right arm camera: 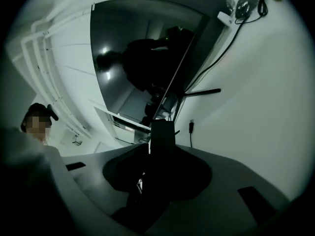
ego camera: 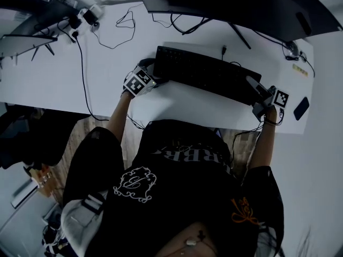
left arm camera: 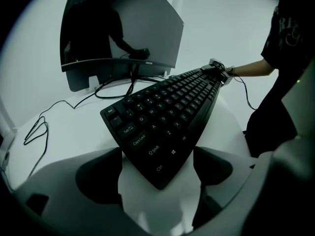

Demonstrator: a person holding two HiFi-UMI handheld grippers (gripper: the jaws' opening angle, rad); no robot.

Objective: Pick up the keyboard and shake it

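Observation:
A black keyboard [ego camera: 206,74] lies slantwise on the white desk [ego camera: 59,74], in front of the monitor. My left gripper [ego camera: 147,80] is at its left end. In the left gripper view the keyboard's [left arm camera: 172,102] Ctrl corner sits between the jaws of the left gripper [left arm camera: 157,156], and both pads meet its edges. My right gripper [ego camera: 262,96] is at the right end. In the right gripper view the keyboard [right arm camera: 161,132] shows edge-on as a thin dark slab clamped in the right gripper [right arm camera: 156,156]. From the left gripper view the right gripper [left arm camera: 216,67] shows at the far end.
A large dark monitor [ego camera: 230,4] on a stand overhangs the back of the desk. Loose cables [ego camera: 126,23] trail at the back left, near a second screen [ego camera: 27,42]. A mouse [ego camera: 291,48] and a dark phone [ego camera: 301,108] lie at the right. The desk's front edge is close to my body.

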